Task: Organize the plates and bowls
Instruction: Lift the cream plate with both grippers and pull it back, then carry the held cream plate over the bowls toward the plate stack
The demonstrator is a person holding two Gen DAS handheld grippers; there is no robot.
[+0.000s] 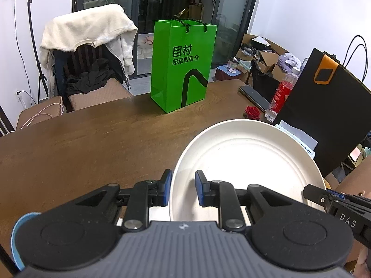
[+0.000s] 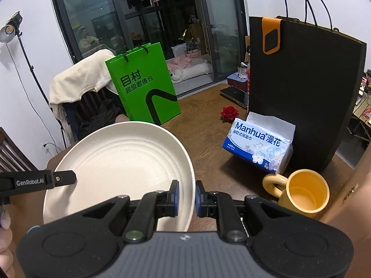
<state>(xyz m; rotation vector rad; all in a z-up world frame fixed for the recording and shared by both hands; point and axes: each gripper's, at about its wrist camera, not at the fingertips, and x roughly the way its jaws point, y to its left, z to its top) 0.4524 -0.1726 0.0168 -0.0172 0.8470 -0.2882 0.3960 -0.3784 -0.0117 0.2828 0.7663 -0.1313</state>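
The left tool point(image 1: 183, 188) is clamped on the near left rim of a white plate point(image 1: 245, 162), 1 blue pad outside the rim and 1 inside. The right tool point(image 2: 186, 195) is clamped on the opposite rim of the same plate point(image 2: 120, 162), and each tool's tip shows at the edge of the other's view. The plate is held between them above the brown table point(image 1: 92, 150), its far edge tipped up, touching nothing else.

Just beside the right tool a yellow mug point(image 2: 303, 194) stands on the table, with a tissue pack point(image 2: 259, 146) behind it. Farther off are a red rose point(image 2: 229, 113), a green bag point(image 1: 183, 64) and a tall black bag point(image 2: 303, 88).

As a judgement, the task is in mid-carry: no stack of plates or bowls is in view, so the placing is yet to be done. Both tools point down and forward at a steep slant, side by side.
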